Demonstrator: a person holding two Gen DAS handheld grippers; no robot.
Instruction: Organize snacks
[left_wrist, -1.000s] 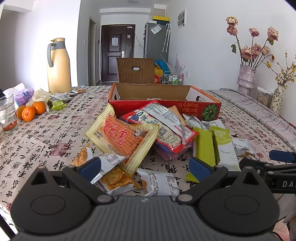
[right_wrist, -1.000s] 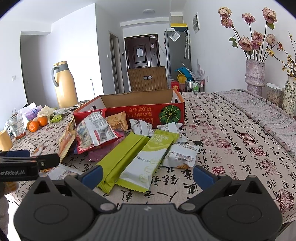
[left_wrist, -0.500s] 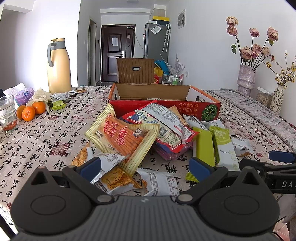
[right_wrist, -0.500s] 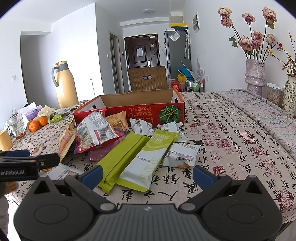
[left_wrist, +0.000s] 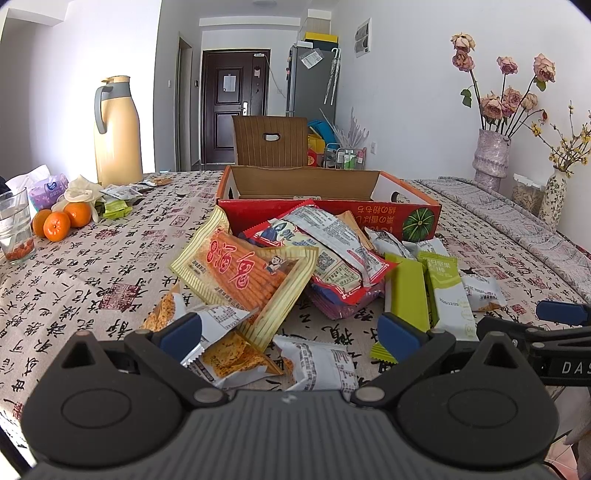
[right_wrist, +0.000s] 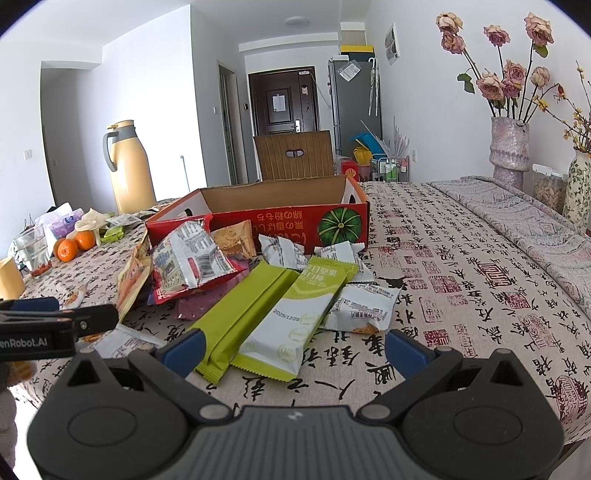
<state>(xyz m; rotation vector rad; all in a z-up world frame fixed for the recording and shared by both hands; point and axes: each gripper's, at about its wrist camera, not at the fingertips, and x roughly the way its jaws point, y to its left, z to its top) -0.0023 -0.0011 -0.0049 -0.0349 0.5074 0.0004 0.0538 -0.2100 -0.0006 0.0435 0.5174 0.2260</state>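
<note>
**At the near table edge: both grippers poised, no snack taken yet**

Ahead of both sets of fingers lies the snack pile (left_wrist: 295, 273), heaped on the tablecloth against the near wall of the open red carton (left_wrist: 328, 210). The left gripper (left_wrist: 290, 332) stands wide open and empty; the small silver packet (left_wrist: 317, 365) sits between its fingertips and the orange-yellow stick packet (left_wrist: 243, 280) just beyond them. The right gripper (right_wrist: 293, 349) is likewise spread wide, holding nothing, with the two green bars (right_wrist: 273, 314) lying between its fingertips and reaching forward.

Judgement: the task stands at its opening step, since the carton appears empty. The next move calls for lowering one gripper over a single packet and closing on it alone.

The packets are thin, glossy, crinkled foil, overlapping loosely; a neighbour may well drag along.
</note>
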